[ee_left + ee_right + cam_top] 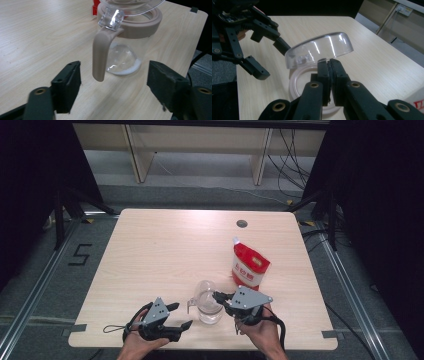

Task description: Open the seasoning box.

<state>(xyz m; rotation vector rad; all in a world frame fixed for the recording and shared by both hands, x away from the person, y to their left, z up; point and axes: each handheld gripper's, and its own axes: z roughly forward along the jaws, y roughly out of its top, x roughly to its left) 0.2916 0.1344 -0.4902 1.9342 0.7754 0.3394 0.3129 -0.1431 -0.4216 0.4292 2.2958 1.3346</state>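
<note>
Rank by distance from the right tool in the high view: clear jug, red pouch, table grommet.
From the right tool:
1. Clear jug, right beside its tip, its lid pinched.
2. Red pouch, just behind, toward the table's right.
3. Table grommet, at the far edge.

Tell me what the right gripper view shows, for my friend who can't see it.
Black tongs, shut, pinch the edge of a clear dome lid and tilt it up over the round pink rim of a jug on a pale wooden table. The other tongs stand open at the upper left, empty, beside the lid.
</note>
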